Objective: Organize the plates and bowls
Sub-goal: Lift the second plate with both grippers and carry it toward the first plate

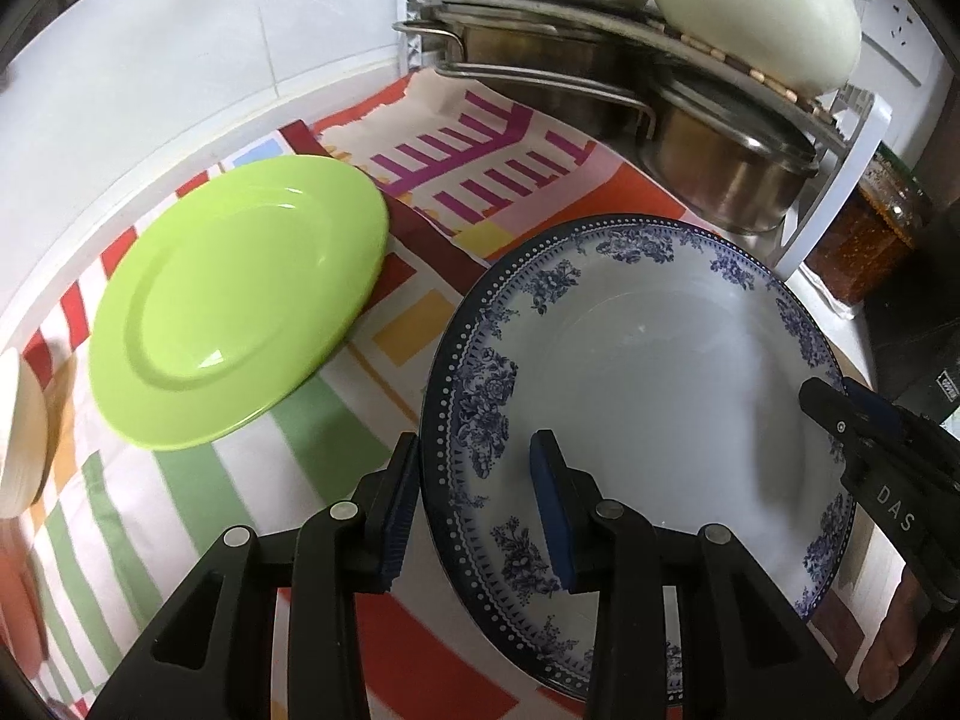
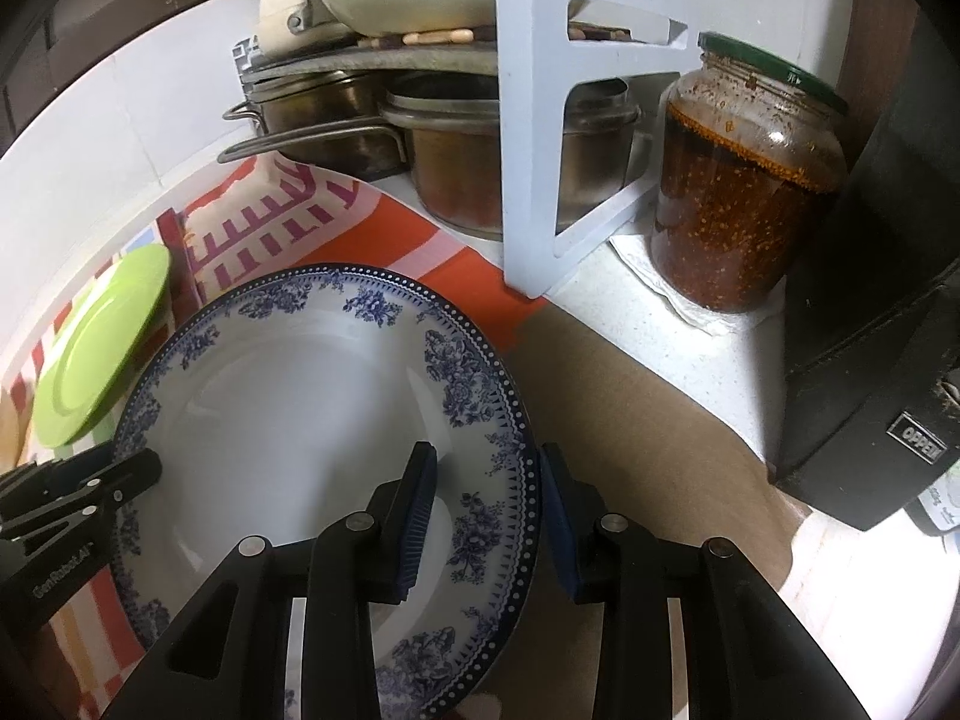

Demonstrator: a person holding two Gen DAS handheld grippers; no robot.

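A large white plate with a blue floral rim (image 1: 660, 372) (image 2: 288, 396) sits slightly tilted over the colourful striped cloth (image 1: 198, 516). My left gripper (image 1: 477, 438) is shut on its left rim, one pad outside and one inside. My right gripper (image 2: 487, 449) is shut on the opposite rim in the same way. Each gripper shows in the other's view: the right gripper (image 1: 822, 396) and the left gripper (image 2: 144, 468). A lime green plate (image 1: 240, 300) (image 2: 102, 342) lies on the cloth to the left.
A cream bowl (image 1: 18, 432) peeks in at the far left edge. Steel pots (image 1: 720, 180) stand under a white rack (image 2: 534, 180) holding cream cookware. A glass jar of red sauce (image 2: 744, 180) and a black appliance (image 2: 870, 360) stand to the right.
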